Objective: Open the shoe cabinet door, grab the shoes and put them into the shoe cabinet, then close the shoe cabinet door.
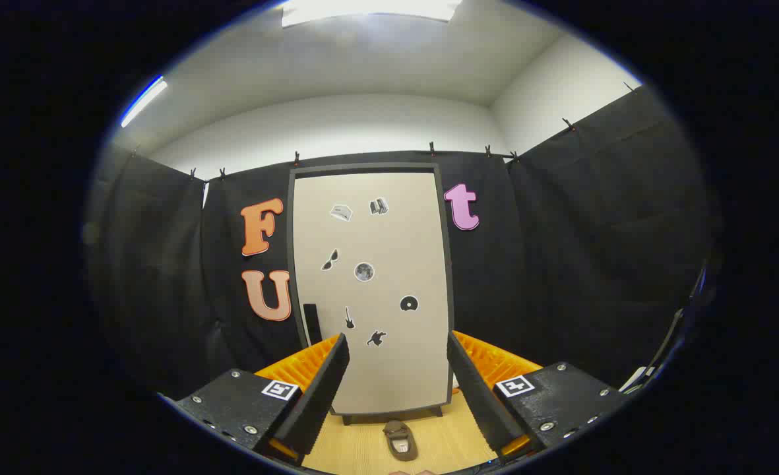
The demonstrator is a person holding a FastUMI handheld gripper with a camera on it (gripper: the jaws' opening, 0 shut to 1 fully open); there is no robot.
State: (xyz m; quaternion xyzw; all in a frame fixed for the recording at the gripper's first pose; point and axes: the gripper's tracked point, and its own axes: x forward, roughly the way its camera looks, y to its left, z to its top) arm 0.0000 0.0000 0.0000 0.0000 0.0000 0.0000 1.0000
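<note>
A tall beige shoe cabinet (371, 290) with a dark frame stands against the booth wall, straight ahead beyond my fingers. Its door is shut and carries several small dark stickers. A black handle (311, 322) sits low on the door's left edge. A brown shoe (400, 440) lies on the light wooden floor (363, 448) in front of the cabinet, between and below my fingers. My gripper (397, 361) is open, well back from the cabinet, with nothing between its fingers.
Black cloth walls close the booth to the left, right and behind the cabinet. White walls and a ceiling lamp (369, 9) show above. The cabinet rests on short dark feet (346, 419).
</note>
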